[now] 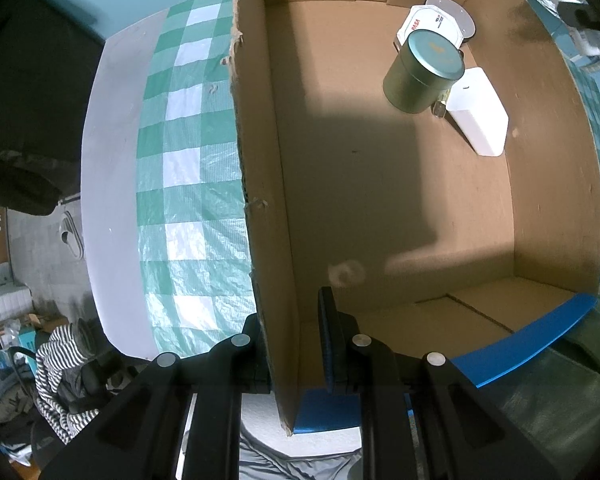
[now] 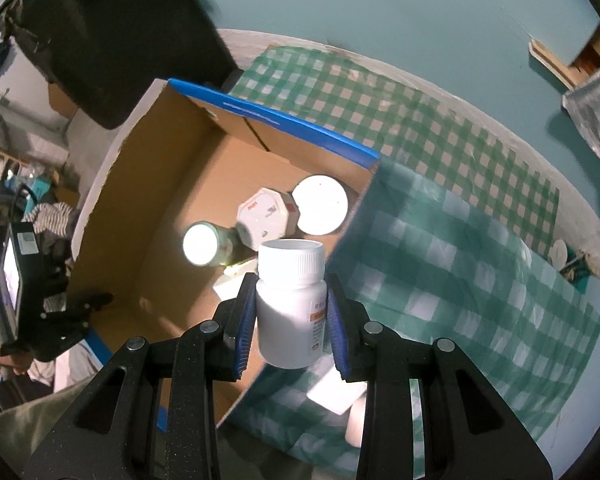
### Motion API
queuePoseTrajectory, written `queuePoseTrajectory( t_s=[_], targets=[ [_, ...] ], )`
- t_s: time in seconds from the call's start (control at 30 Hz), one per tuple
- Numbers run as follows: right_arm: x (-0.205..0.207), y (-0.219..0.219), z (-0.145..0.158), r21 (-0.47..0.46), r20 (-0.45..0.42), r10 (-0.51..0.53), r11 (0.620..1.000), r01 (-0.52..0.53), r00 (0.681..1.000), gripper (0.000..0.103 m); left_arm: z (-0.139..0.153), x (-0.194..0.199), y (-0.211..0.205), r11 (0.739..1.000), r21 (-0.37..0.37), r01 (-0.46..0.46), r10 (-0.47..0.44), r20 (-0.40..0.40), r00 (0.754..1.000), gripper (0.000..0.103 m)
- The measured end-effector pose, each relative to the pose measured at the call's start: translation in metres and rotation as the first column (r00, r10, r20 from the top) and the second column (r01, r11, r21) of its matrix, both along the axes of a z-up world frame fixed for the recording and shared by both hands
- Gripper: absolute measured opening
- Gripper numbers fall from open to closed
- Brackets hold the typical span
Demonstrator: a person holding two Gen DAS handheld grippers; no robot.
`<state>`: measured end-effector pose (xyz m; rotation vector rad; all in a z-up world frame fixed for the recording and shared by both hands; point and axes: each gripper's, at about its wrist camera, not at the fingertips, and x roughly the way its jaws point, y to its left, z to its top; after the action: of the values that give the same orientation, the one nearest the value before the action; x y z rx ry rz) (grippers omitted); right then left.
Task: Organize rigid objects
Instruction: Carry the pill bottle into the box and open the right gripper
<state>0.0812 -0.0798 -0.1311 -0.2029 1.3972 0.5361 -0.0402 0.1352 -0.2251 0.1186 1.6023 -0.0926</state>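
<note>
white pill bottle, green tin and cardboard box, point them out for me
white pill bottle (image 2: 290, 312): right wrist view, on its body between the pads
green tin (image 1: 414, 80): left wrist view, on its side wall
cardboard box (image 1: 260, 168): left wrist view, on its left wall
</note>
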Motion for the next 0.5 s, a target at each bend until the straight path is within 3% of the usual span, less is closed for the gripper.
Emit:
queuePoseTrajectory(
  t_s=[0.5],
  targets=[
    [0.0,0.035,-0.028,-0.046,-0.034,0.097,0.994,-0.098,0.995,0.032,-0.002,-0.004,0.002,1.0,-0.005,-0.011,0.011,0.005,1.0,0.017]
  ],
)
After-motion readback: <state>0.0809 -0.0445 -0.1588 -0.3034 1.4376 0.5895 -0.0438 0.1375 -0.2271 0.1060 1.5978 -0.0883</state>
